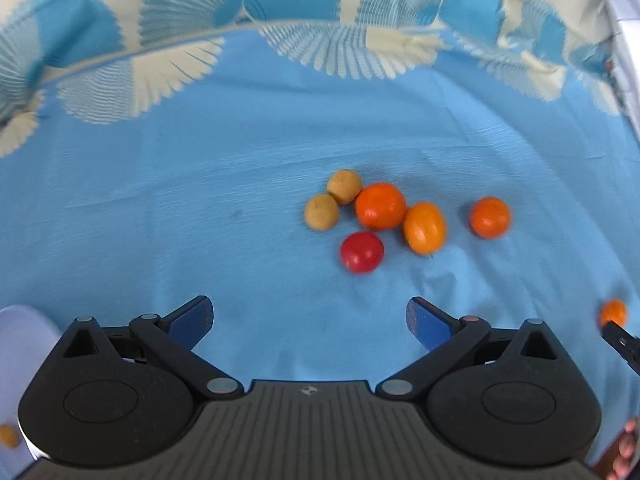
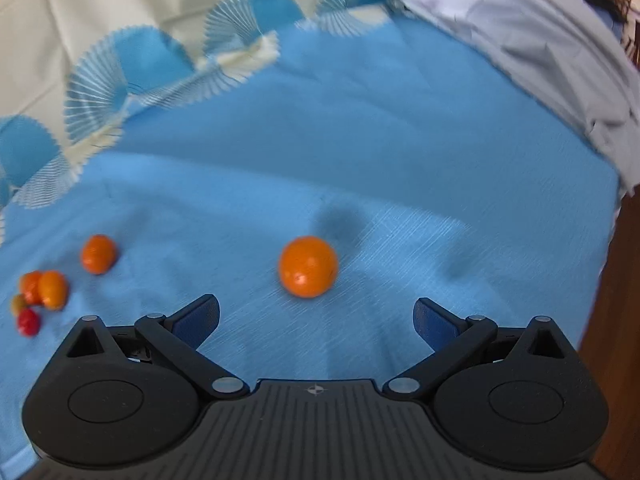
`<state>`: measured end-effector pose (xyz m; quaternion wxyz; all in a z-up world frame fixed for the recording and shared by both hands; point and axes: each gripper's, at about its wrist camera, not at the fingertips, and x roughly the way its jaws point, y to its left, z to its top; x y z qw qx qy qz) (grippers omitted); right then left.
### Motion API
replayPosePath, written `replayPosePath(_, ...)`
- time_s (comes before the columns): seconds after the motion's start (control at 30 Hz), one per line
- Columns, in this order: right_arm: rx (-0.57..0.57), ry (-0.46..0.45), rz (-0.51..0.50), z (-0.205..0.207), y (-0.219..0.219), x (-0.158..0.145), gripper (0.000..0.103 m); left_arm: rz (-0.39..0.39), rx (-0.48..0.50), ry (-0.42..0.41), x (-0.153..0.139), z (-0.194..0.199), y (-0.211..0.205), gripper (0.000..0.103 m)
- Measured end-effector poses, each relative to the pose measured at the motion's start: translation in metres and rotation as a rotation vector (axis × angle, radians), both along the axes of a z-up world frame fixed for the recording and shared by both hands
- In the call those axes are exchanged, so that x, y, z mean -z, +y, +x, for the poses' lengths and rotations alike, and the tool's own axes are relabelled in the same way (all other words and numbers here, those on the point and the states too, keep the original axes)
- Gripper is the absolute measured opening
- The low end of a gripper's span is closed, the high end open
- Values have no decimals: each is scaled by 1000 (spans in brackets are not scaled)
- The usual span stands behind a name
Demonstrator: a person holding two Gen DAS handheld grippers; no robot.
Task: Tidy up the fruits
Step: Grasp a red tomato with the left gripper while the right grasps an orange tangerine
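While both jaws gape wide and empty, left gripper (image 1: 310,322) faces a glossy red tomato (image 1: 361,252) amid round fruits; right gripper (image 2: 316,320) faces a smooth orange (image 2: 308,266) just ahead on wrinkled blue cloth (image 2: 360,140).

Fruit cluster (image 1: 372,216) lies left of lone fruit (image 2: 308,266).

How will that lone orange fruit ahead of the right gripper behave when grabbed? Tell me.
The orange fruit looks round and glossy, so it would probably roll if nudged and might slip between the open right gripper fingers. The blue cloth is wrinkled, which may slow it.
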<state>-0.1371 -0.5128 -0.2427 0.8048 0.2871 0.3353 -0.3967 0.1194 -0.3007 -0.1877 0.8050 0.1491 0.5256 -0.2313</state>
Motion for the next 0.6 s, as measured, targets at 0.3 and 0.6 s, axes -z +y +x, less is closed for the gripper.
replayPosePath(0.3, -14, 80, -64, 33, -16, 21, 103, 53, -63, 47, 47, 42, -38, 103)
replayPosePath(0.6, -26, 117, -88, 37, -12, 18, 93, 65, -26, 58, 34, 41, -43, 56)
